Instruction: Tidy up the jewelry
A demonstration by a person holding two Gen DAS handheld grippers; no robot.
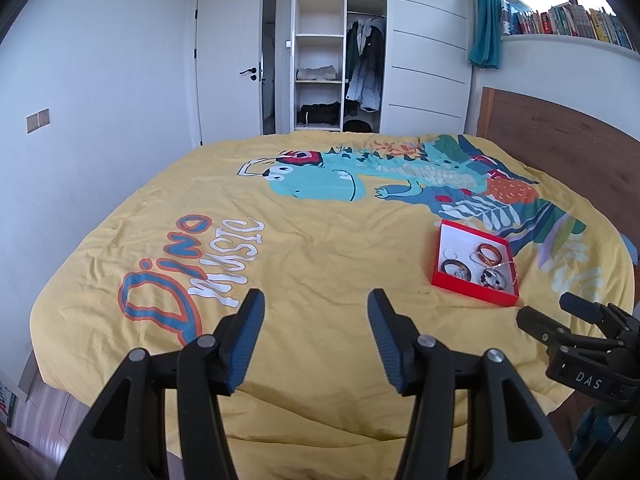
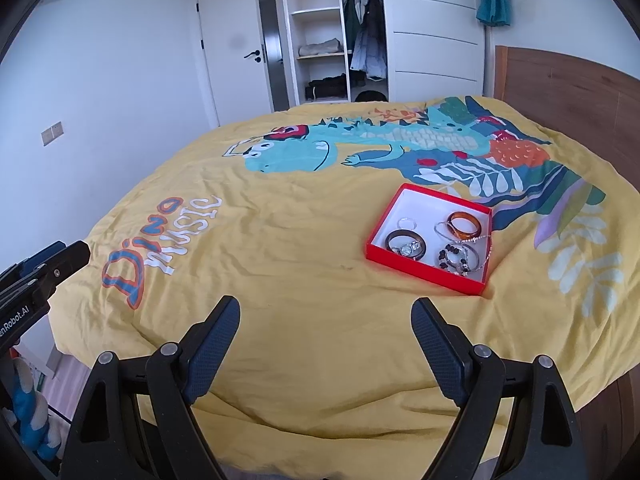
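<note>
A shallow red box (image 2: 420, 274) with a white inside lies on the yellow bedspread, to the right of centre. In it are an orange bangle (image 2: 464, 224), a dark bangle (image 2: 406, 242), a dark bead bracelet (image 2: 454, 258), a small silver ring (image 2: 408, 223) and a thin chain (image 2: 484, 246) draped over the box's right side. My right gripper (image 2: 326, 308) is open and empty, short of the box. My left gripper (image 1: 316, 300) is open over bare bedspread, with the red box (image 1: 472, 290) off to its right. Each gripper shows in the other's view: the right gripper (image 1: 542, 308), the left gripper (image 2: 72, 248).
The yellow dinosaur-print bedspread (image 1: 320, 248) covers the whole bed. A wooden headboard (image 1: 560, 148) stands at the right. Beyond the bed are a white door (image 1: 232, 68), an open wardrobe (image 1: 340, 60) and a bookshelf (image 1: 568, 24). Floor shows at the lower left.
</note>
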